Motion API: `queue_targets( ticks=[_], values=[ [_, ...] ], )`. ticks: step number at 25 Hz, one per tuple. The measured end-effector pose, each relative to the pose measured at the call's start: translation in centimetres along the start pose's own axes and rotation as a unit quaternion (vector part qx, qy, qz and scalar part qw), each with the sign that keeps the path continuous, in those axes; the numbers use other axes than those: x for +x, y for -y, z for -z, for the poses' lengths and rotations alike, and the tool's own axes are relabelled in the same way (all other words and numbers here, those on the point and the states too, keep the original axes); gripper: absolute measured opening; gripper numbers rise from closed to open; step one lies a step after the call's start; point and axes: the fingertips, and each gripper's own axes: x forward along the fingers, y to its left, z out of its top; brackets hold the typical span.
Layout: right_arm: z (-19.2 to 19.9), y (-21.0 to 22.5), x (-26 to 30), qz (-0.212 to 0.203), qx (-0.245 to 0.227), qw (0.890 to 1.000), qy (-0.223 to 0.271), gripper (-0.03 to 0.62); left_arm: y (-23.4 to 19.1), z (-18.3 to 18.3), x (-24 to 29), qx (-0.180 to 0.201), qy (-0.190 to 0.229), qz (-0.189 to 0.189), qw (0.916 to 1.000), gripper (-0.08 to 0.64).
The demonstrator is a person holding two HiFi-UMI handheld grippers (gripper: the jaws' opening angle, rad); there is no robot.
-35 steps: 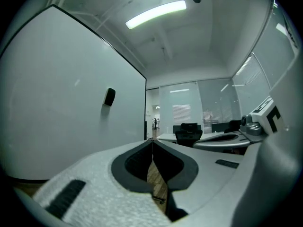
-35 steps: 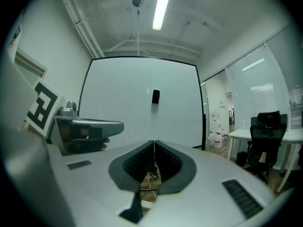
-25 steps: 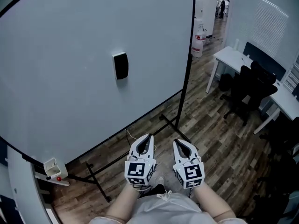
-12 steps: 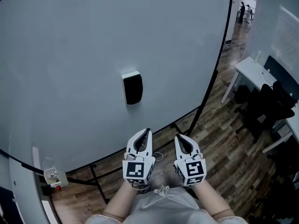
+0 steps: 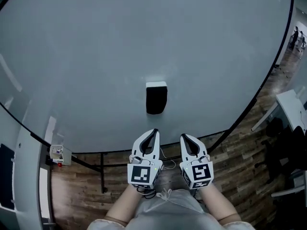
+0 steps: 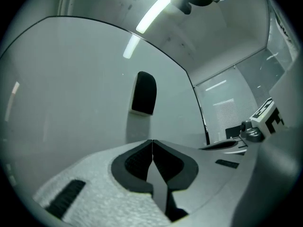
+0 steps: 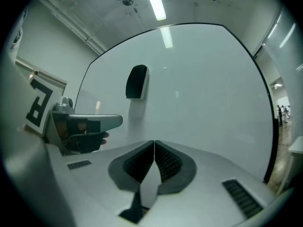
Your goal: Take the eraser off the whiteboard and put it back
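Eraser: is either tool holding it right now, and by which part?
Nothing is held. The left tool and right tool are both shut and empty; the eraser sits on the whiteboard, apart from both.

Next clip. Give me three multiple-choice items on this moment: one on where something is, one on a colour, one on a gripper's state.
1. Where is the eraser?
A. stuck on the whiteboard
B. lying flat below it
C. held up in mid-air

2. What colour is the eraser mainly?
A. red
B. black
C. yellow

3. How do the left gripper's jaws stand?
A. wide apart
B. closed on the eraser
C. together, empty

Answers: 1 A, it sits on the board face; 2 B, it is dark in every view; 3 C, the pads meet with nothing between them.
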Motion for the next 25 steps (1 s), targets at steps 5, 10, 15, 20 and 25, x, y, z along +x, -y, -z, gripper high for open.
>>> queue_targets(
  ticks=[5,10,15,20,25],
  values=[
    [-0.7,0.8,0.6,-0.050,0.001,0.999,0.004,0.026,0.7,-3.8,-0.3,-0.016,0.031,-0.051,0.9981,0.018],
    [-0.9,1.4,0.5,-0.086,0.001,0.996,0.007,0.026,0.5,-6.2,0.7,0.030,0.034,-0.094,0.9945,0.180],
    [-1.1,2.1,0.4,-0.101,-0.002,0.995,0.010,0.026,-0.2,-8.6,2.0,0.053,0.045,-0.135,0.9883,0.267],
    [-1.5,2.9,0.4,-0.113,-0.007,0.994,0.013,0.026,-1.4,-10.3,3.9,0.079,0.045,-0.155,0.9838,0.305],
    [-1.7,3.2,0.5,-0.119,-0.010,0.993,0.013,0.026,-2.0,-11.1,5.1,0.071,0.046,-0.162,0.9832,0.305]
  ],
)
